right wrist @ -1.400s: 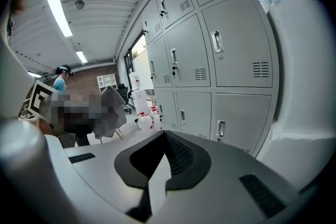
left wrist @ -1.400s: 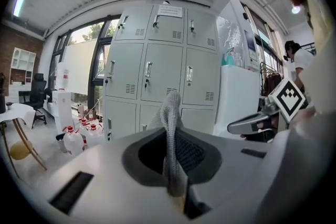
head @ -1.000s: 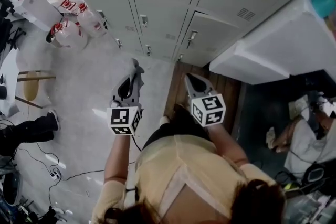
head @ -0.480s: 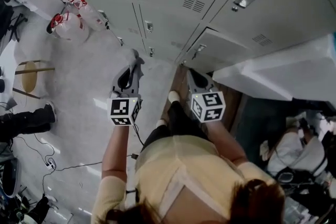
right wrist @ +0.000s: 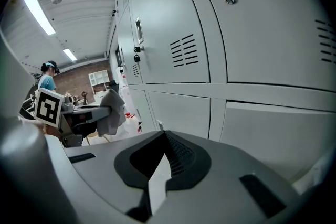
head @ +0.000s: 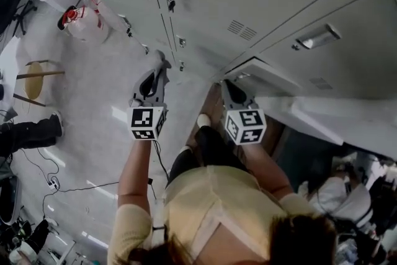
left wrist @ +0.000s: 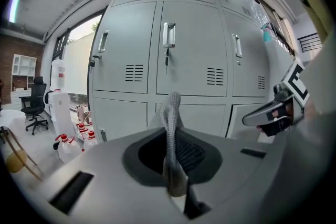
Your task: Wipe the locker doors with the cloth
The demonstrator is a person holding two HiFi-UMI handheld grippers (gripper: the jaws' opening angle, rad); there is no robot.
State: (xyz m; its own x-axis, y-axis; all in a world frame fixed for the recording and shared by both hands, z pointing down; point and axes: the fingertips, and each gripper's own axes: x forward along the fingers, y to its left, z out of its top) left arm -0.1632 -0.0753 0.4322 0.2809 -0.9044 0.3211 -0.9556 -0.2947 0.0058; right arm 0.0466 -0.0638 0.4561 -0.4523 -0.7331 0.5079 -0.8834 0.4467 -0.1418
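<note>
Right now your left gripper [head: 159, 69] is clamped shut on the cloth [left wrist: 170, 123]. The cloth is a pale knitted strip that stands up between the jaws and pokes out past their tips. The gripper faces the locker doors [left wrist: 168, 60], roughly in front of the middle column. It is level with the seam between the upper and lower doors, and the cloth hangs clear of the metal.

Your right gripper [head: 231, 91] has its jaws pressed together with nothing between them. You hold it beside the left one, toward the right end of the lockers, low down and close to the lower doors, with its side turned along them.

On the floor [head: 93, 108] at the lockers' left end stand clear bottles with red caps [head: 80, 20]. A wooden stool [head: 34, 80] sits farther out from the lockers.
</note>
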